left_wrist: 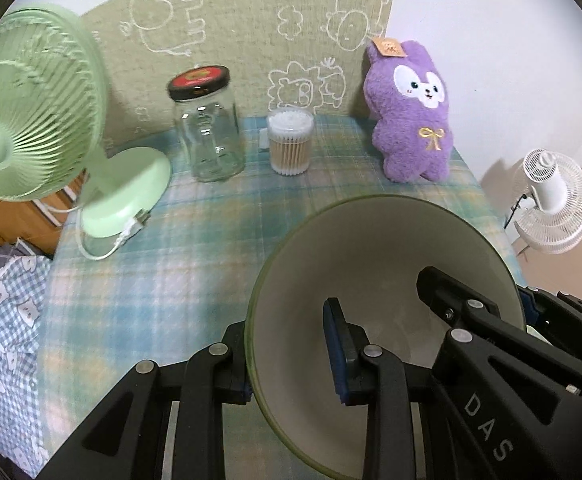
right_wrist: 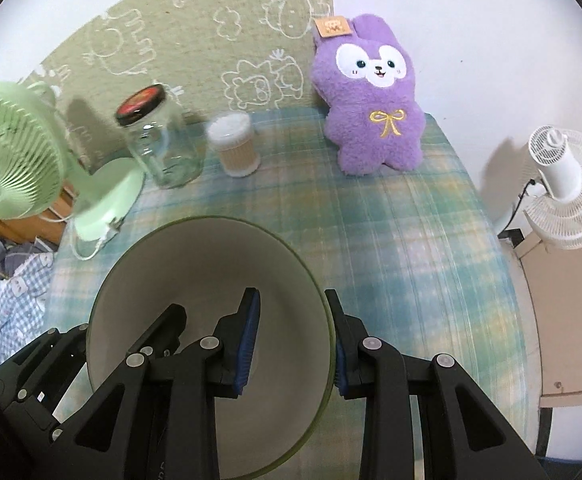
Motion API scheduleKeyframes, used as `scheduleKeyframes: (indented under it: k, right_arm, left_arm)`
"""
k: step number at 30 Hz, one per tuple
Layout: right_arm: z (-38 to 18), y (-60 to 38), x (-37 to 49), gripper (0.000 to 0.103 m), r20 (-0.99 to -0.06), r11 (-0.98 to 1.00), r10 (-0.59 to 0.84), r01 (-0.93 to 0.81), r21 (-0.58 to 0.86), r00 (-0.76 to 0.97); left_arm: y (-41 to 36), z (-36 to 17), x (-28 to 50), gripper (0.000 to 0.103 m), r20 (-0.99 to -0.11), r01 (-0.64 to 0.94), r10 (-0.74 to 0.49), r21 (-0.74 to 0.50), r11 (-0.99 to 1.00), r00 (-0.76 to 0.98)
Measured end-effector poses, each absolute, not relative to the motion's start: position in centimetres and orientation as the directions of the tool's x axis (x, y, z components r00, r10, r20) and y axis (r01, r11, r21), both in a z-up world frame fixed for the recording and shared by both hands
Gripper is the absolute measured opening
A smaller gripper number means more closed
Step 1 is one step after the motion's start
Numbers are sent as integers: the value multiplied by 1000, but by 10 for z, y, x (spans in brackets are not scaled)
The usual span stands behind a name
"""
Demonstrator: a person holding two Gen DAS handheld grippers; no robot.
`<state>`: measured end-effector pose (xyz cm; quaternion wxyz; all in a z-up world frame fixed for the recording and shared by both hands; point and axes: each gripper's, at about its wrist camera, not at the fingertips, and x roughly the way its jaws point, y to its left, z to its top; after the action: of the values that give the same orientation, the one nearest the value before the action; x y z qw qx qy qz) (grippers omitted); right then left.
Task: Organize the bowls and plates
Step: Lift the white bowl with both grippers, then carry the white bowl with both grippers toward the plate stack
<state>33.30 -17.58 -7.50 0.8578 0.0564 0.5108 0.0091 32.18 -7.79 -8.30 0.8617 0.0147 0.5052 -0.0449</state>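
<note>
Obstacles on the surface [right_wrist: 411, 240], right wrist view: green fan [right_wrist: 15, 160] at 9 o'clock, glass jar [right_wrist: 159, 148] at 11, cotton-swab tub [right_wrist: 235, 144] at 12, plush rabbit [right_wrist: 371, 100] at 1. Checked cloth from 2 to 4 o'clock lies open for passage.

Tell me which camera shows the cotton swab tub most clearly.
The left wrist view. There the cotton swab tub is sharp: white tips on top and tan sticks show through its clear wall, between the glass jar and the purple plush rabbit. The right wrist view shows the same tub blurred, with no single swabs readable.
</note>
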Motion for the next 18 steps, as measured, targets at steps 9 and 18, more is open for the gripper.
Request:
scheduleKeyframes:
  k: [9, 18]
  right_arm:
    - [-42, -150, 268, 35, -863, 995, 61, 37, 92, 502]
    - [-38, -128, 203, 35, -863, 996, 50, 40, 81, 502]
  left_arm:
    - [-53, -52, 260, 28, -859, 96, -74, -29, 995, 506]
    - [-35, -46, 202, 28, -858, 113, -82, -28, 993, 507]
